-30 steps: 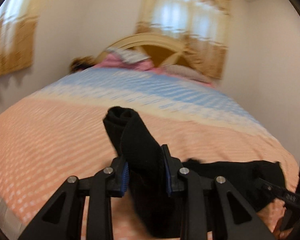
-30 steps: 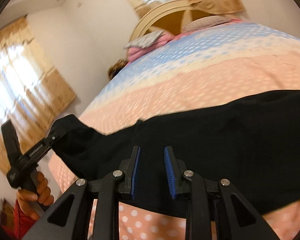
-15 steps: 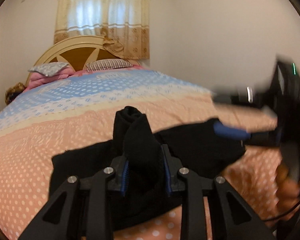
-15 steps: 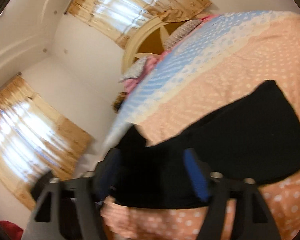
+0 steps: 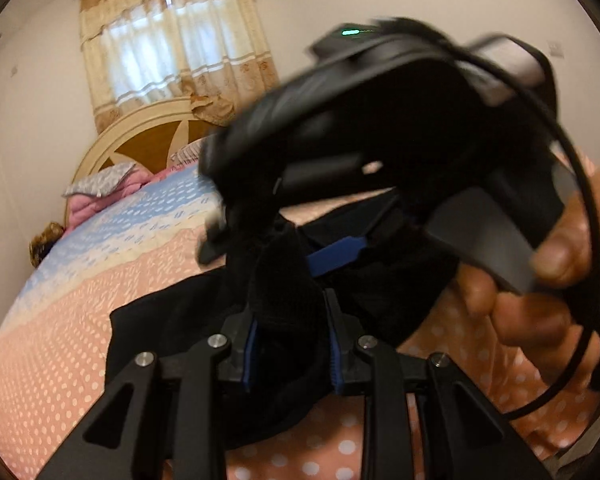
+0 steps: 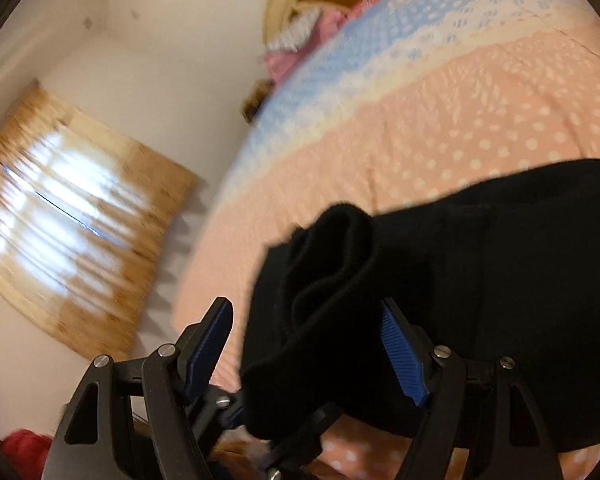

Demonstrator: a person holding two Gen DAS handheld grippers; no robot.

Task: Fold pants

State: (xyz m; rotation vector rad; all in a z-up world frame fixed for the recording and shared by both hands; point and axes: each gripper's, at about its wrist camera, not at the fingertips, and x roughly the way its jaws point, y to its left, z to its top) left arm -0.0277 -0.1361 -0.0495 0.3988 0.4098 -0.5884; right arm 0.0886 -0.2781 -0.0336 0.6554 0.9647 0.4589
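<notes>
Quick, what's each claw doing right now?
Left gripper: closed on a bunched fold of the black pants.
Right gripper: open wide, pants fabric between its fingers.

Pants (image 6: 480, 280) on bed (image 6: 440, 128) — pillows (image 5: 100, 184) behind.

Left gripper (image 5: 290, 344): jaws closed on a bunched fold of black cloth. Right gripper (image 6: 306, 346): jaws spread wide, cloth between them, neither pad pressing. Right hand (image 5: 548, 280), at 3 o'clock in the left view, grips its handle.
</notes>
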